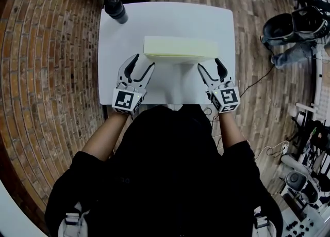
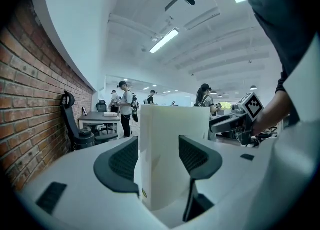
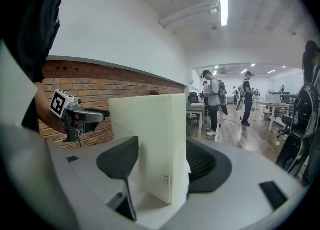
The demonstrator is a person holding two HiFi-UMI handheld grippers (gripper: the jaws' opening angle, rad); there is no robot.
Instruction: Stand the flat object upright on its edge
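A pale cream flat slab (image 1: 180, 49) stands upright on its long edge in the middle of the white table (image 1: 165, 19). My left gripper (image 1: 143, 61) sits at its near left end and my right gripper (image 1: 209, 64) at its near right end. Both are open. In the left gripper view the slab (image 2: 170, 144) rises between the spread jaws of the left gripper (image 2: 157, 156), with no pad pressing on it. In the right gripper view the slab (image 3: 150, 139) likewise stands untouched between the wide jaws of the right gripper (image 3: 162, 164).
A dark bottle (image 1: 115, 9) stands at the table's far left corner. Brick flooring lies to the left, and wooden flooring with gear and cables (image 1: 294, 29) to the right. People and desks (image 3: 215, 101) stand far off in the room.
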